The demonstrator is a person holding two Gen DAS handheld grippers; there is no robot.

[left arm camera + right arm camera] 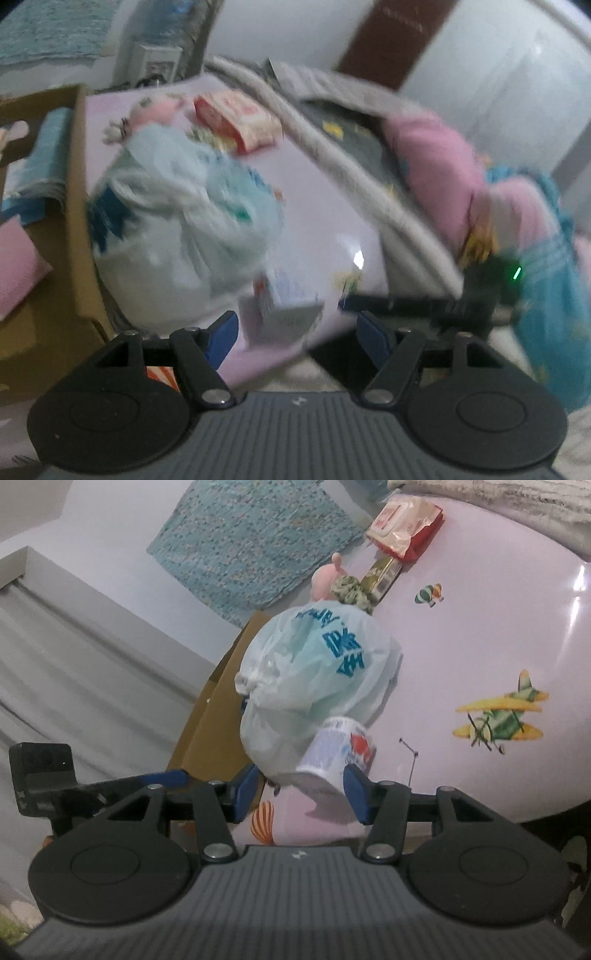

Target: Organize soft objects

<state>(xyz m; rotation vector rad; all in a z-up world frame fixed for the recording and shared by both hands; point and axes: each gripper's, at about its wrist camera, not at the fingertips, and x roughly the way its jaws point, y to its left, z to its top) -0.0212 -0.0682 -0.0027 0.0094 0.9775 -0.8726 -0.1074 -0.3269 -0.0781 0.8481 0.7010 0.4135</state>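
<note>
The tied bag point(314, 686) lies on the pink surface point(480, 635) beside the box point(207, 731), a small packet point(338, 755) against it. Both the left gripper point(297, 332) and right gripper point(301, 794) stand part-open, holding nothing; the packet sits just ahead of the right fingers point(356, 792).

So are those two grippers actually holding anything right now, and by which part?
Nothing is held. The right gripper stands open around a small white pack without pinching it; the left gripper is open too.

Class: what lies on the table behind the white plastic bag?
Behind the white plastic bag show a pink plush toy, a patterned scrunchie and a red-white packet. The bag hides their lower parts.
</note>
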